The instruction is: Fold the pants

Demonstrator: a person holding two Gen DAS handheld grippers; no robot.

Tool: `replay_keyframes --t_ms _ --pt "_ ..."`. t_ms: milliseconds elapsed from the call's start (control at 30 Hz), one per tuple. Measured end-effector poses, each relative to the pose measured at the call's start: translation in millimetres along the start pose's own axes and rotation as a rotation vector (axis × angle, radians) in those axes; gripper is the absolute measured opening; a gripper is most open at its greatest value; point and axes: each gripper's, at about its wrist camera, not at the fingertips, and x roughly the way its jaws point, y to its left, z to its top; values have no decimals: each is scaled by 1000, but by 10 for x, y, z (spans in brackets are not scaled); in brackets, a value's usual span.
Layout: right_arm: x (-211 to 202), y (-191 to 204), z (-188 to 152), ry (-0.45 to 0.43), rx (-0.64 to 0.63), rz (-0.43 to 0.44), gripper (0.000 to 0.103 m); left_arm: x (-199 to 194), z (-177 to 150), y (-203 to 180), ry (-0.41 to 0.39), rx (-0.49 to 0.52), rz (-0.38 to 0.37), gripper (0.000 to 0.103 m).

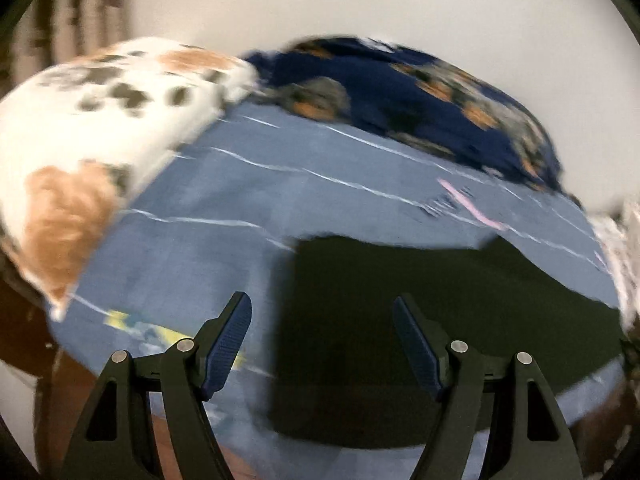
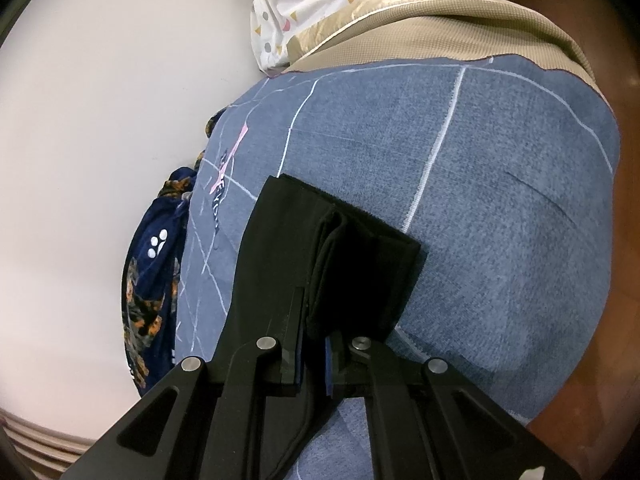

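On the blue bedsheet [image 1: 224, 184], folded black pants [image 1: 420, 332] lie under my two grippers, one empty, one gripping.

From the left wrist view, which is blurred, my left gripper [image 1: 322, 340] hangs with its fingers spread wide and nothing between them, the pants lying flat just ahead and to the right, with a white spotted pillow [image 1: 92, 128] and a navy patterned cloth [image 1: 420, 88] beyond. From the right wrist view, my right gripper [image 2: 314, 354] is closed on the near edge of the pants [image 2: 320, 240], which sit as a layered stack on the sheet [image 2: 500, 200], a beige mattress edge [image 2: 460, 24] behind. I judge the cloth light, soft and limp, so its layers may slide apart; I would pinch all layers at the folded edge or a corner.
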Motion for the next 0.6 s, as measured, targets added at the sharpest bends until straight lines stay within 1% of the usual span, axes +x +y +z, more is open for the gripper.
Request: replay_keyframes --t_ms 67,100,167,200,233,267,300,333,367,400,433,500,533,600 --pt "-6 -2 12 13 2 2 4 103 -59 -263 34 53 -48 74" --pt "-7 -3 30 26 7 9 5 176 -100 -405 49 96 -56 74" --pt "-18 -31 76 59 32 24 6 285 -169 -605 69 163 -44 74" --pt "-29 -45 95 71 47 41 11 351 -210 -685 78 199 -42 74" --pt "-66 -61 118 75 59 71 22 413 -255 -744 84 231 -41 74" --pt "-118 -60 140 63 54 78 27 473 -304 -787 88 261 -31 74" --pt "-219 -52 168 31 27 69 35 515 -347 -807 87 281 -22 74" --pt "-280 -45 191 12 7 64 39 550 -377 -814 84 296 -18 74" --pt "-337 -51 215 -1 -7 52 43 565 -404 -813 82 305 -18 74" --pt "-410 -77 236 -15 -16 36 52 580 -419 -799 83 304 -26 74" --pt "-444 -101 252 -18 -17 31 54 583 -414 -767 81 292 -42 74" --pt "-496 -191 277 -13 -3 8 56 581 -388 -713 71 260 -74 74" --pt "-506 -229 300 -14 5 13 54 573 -374 -665 67 234 -91 74" --pt "-546 -310 289 -19 25 48 54 574 -359 -613 65 201 -115 74"
